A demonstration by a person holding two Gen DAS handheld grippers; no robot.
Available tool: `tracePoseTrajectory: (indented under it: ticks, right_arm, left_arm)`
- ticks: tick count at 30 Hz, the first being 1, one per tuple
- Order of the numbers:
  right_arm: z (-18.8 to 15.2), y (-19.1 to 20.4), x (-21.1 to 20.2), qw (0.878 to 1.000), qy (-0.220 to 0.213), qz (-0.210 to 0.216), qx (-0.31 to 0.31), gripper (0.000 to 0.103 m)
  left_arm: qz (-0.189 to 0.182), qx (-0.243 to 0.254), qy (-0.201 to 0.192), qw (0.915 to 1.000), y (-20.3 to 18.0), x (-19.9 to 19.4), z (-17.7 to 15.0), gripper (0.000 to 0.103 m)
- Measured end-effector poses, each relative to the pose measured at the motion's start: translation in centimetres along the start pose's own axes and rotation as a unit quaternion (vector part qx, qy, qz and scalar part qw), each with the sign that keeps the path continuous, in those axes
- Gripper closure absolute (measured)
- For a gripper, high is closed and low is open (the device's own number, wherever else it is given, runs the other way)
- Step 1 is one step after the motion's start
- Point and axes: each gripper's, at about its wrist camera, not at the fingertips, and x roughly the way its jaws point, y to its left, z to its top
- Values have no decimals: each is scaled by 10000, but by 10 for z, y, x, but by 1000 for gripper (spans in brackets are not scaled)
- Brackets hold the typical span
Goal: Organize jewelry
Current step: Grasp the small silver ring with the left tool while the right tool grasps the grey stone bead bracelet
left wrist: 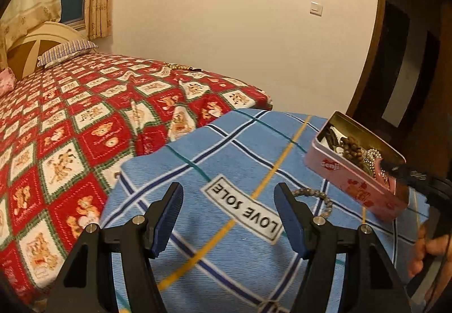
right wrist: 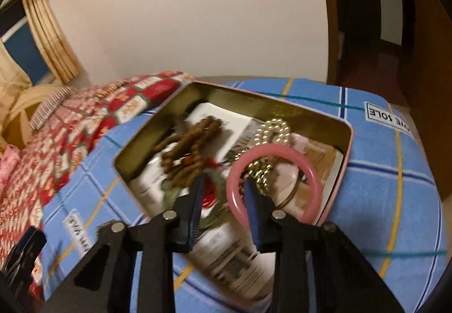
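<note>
A pink tin [left wrist: 343,171] stands open on the blue checked blanket [left wrist: 226,149], holding brown wooden beads [right wrist: 189,143], a gold chain [right wrist: 272,129] and a pink bangle [right wrist: 310,171]. My right gripper [right wrist: 224,191] reaches into the tin [right wrist: 282,102]. Its right finger is inside the bangle and its left finger outside, so the bangle's near-left rim lies between the jaws, with a gap still showing beside the left pad. My left gripper [left wrist: 228,194] hangs open over the blanket with nothing in it. A grey bead bracelet [left wrist: 325,200] lies just beyond its right finger.
A bed with a red bear-print cover [left wrist: 84,121] lies left of the blanket. A string of pale beads [left wrist: 180,67] rests at its far edge. A dark wooden door frame [left wrist: 375,58] stands behind the tin. A person's hand [left wrist: 429,250] holds the right gripper.
</note>
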Motion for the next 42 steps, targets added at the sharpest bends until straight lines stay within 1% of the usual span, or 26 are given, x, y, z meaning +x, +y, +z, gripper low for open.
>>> tracePoseTrajectory:
  ticks: [1, 2, 3, 4, 5, 7, 9, 11, 12, 13, 16, 18, 21, 25, 26, 27, 30, 32, 34, 36, 38, 39, 40, 41, 42]
  right_arm:
    - [-2, 0, -6, 9999, -149, -25, 23, 69]
    - [-8, 0, -19, 9991, -403, -78, 74, 64]
    - [-12, 1, -30, 9981, -601, -103, 134, 55]
    - [-17, 2, -39, 9968, -774, -78, 184, 51]
    - [-24, 5, -48, 9954, -931, -28, 208, 49]
    - [-36, 12, -57, 9939, -1089, 53, 183, 49]
    - [-47, 19, -62, 9937, -1105, 114, 141, 47]
    - [-56, 31, -61, 9949, -992, 170, -32, 41]
    - [-54, 35, -55, 9953, -942, 179, -108, 41]
    - [-59, 39, -55, 9958, -873, 187, -226, 41]
    - [-66, 52, -53, 9957, -749, 130, -531, 41]
    - [-69, 58, -54, 9946, -786, 120, -660, 40]
    - [-73, 61, -57, 9936, -842, 93, -746, 37]
    - [-75, 61, -58, 9937, -841, 106, -727, 37]
    - [-76, 62, -58, 9936, -847, 108, -734, 37]
    - [-76, 62, -57, 9935, -846, 113, -750, 37]
    - [-76, 63, -56, 9936, -807, 96, -782, 37]
    - [-77, 63, -56, 9938, -783, 94, -786, 37]
    - [-77, 63, -55, 9940, -764, 105, -770, 37]
    - [-76, 62, -55, 9944, -750, 102, -743, 37]
    - [-76, 61, -55, 9947, -731, 100, -711, 37]
    - [-76, 61, -54, 9948, -729, 98, -703, 37]
    - [-76, 61, -55, 9948, -731, 97, -701, 37]
    - [-76, 61, -55, 9948, -736, 94, -702, 37]
    - [-76, 61, -55, 9948, -734, 97, -705, 37]
  left_arm:
    - [8, 62, -16, 10000, 3, -2, -1, 36]
    - [25, 134, -34, 9999, 6, -4, -2, 36]
    - [26, 182, -42, 9998, 9, -6, -2, 36]
    - [26, 233, -37, 9997, 13, -8, -4, 36]
    - [32, 274, -19, 9996, 16, -9, -5, 36]
    - [29, 361, 31, 9993, 22, -11, -8, 36]
    - [-64, 503, 91, 9987, 26, -14, -13, 36]
    - [-147, 621, 159, 9978, 27, -17, -17, 36]
    - [-208, 676, 205, 9973, 27, -18, -19, 36]
    - [-307, 706, 261, 9967, 27, -20, -21, 36]
    - [-813, 821, 479, 9922, 19, -25, -30, 36]
    - [-1007, 1083, 631, 9870, 6, -25, -37, 36]
    - [-970, 1474, 939, 9798, -11, -18, -48, 36]
    - [-899, 1657, 1346, 9728, -20, -4, -63, 36]
    - [-895, 1675, 1350, 9725, -20, -4, -63, 37]
    - [-909, 1682, 1356, 9721, -20, -4, -63, 40]
    - [-948, 1711, 1386, 9709, -19, -4, -64, 45]
    - [-1010, 1781, 1398, 9688, -20, -5, -64, 52]
    - [-1089, 1880, 1386, 9662, -23, -8, -66, 62]
    - [-1204, 1935, 1371, 9640, -24, -11, -67, 68]
    - [-1260, 1981, 1356, 9625, -25, -12, -67, 71]
    - [-1290, 2020, 1343, 9615, -25, -12, -68, 75]
    - [-1363, 2039, 1343, 9601, -25, -13, -68, 84]
    - [-1440, 2054, 1343, 9587, -26, -15, -69, 84]
    - [-1437, 2118, 1293, 9580, -27, -16, -71, 84]
